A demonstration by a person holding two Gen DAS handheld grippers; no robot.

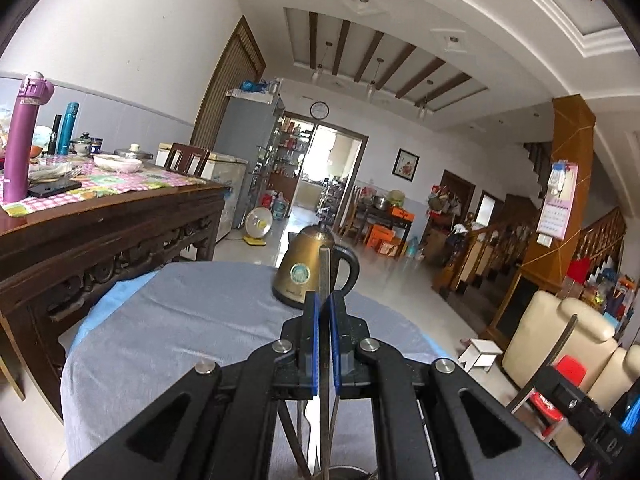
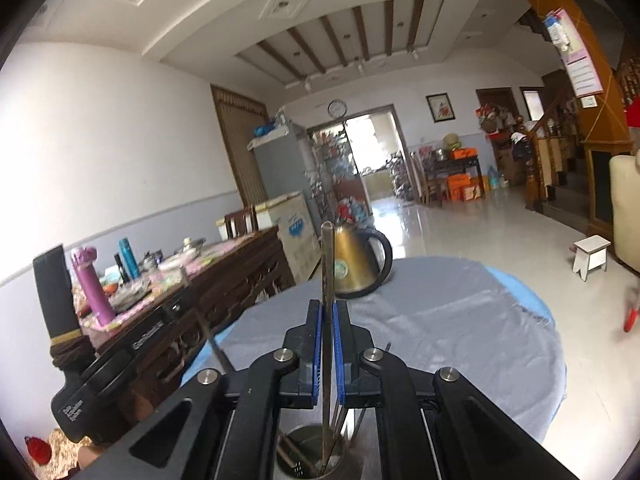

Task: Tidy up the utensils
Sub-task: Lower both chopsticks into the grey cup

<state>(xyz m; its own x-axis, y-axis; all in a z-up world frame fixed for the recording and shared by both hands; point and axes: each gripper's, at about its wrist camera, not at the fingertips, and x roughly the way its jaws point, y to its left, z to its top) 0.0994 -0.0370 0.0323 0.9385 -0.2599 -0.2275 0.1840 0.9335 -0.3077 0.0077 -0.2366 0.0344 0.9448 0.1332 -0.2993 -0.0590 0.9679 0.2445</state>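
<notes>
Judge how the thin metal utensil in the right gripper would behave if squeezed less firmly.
The thin metal utensil looks smooth, so it would probably slip down between the blue fingers. It looks straight and rigid, unlikely to bend. Below, the round steel holder would likely catch it.

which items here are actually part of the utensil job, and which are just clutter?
Job:
- left gripper, shut on a flat metal utensil
- right gripper, shut on a thin metal utensil
- metal holder below, other utensils already in it

Clutter:
- gold kettle on the round grey-clothed table
- purple flask, bowl, phone on the wooden side table
</notes>
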